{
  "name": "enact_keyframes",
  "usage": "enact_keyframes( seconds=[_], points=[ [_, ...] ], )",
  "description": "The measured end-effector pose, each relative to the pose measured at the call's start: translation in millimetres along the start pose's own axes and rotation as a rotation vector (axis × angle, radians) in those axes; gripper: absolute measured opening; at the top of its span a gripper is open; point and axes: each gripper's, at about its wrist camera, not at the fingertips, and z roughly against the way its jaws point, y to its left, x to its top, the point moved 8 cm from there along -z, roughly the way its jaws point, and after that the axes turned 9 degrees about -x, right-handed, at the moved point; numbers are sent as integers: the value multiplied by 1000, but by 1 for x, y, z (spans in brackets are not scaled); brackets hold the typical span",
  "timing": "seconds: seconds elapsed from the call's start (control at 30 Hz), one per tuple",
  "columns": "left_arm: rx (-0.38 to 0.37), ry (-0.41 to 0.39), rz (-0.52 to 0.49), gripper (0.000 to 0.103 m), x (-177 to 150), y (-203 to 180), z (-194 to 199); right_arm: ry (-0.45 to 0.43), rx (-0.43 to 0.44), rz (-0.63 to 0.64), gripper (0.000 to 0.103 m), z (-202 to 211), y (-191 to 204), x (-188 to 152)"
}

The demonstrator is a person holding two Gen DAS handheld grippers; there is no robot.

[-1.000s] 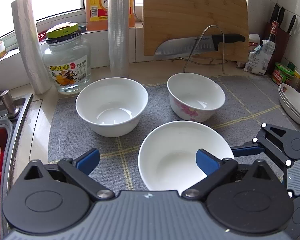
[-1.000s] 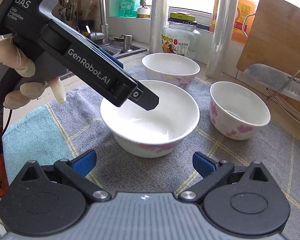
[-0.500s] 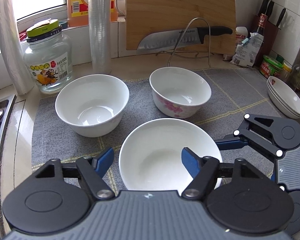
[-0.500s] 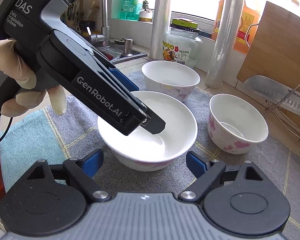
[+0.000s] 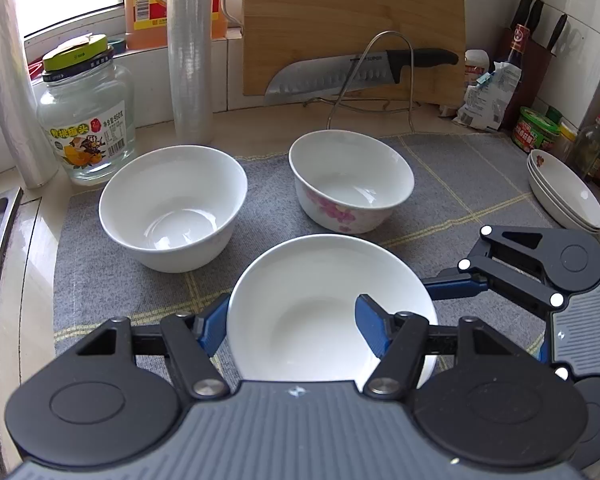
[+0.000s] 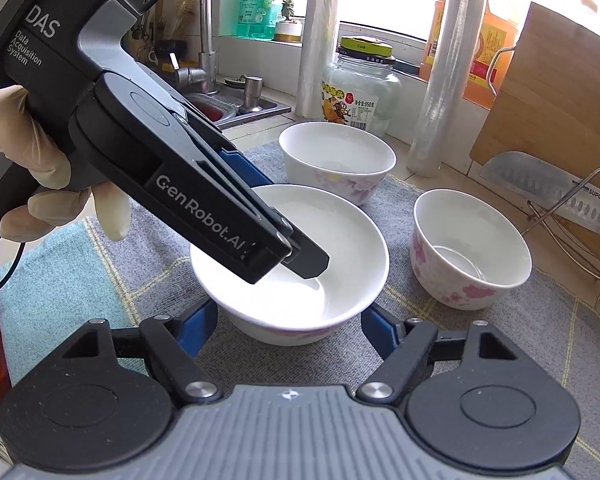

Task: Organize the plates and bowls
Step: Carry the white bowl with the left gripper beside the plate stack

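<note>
While the left gripper [image 5: 290, 320] straddled the near bowl's [image 5: 320, 312] rim at the mat's [image 5: 100, 280] front edge, jaws apart, it needed squaring before closing; the right gripper [image 6: 288, 328] waited open.

left wrist: close, faces windowsill | right wrist: close, faces sink | shared: near bowl [image 5: 324, 308]

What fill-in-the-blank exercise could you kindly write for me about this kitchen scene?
1. The grey mat carries ___ bowls in all.
2. One finger of the left gripper reaches inside the nearest bowl, while the other sits ___ its wall.
3. The flowers painted on the far right bowl are ___.

Missing words: three; outside; pink
</note>
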Motion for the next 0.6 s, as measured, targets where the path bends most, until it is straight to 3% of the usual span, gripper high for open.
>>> enact_keyframes(
  seconds=[0.27,0.6],
  points=[
    [-14,1,-15,65,2,-15,7,-4,5,-18,82,19,-6,-1],
    [-85,3,-76,65,10,-56,-2,23,-58,-67,82,48,-36,-21]
  ],
)
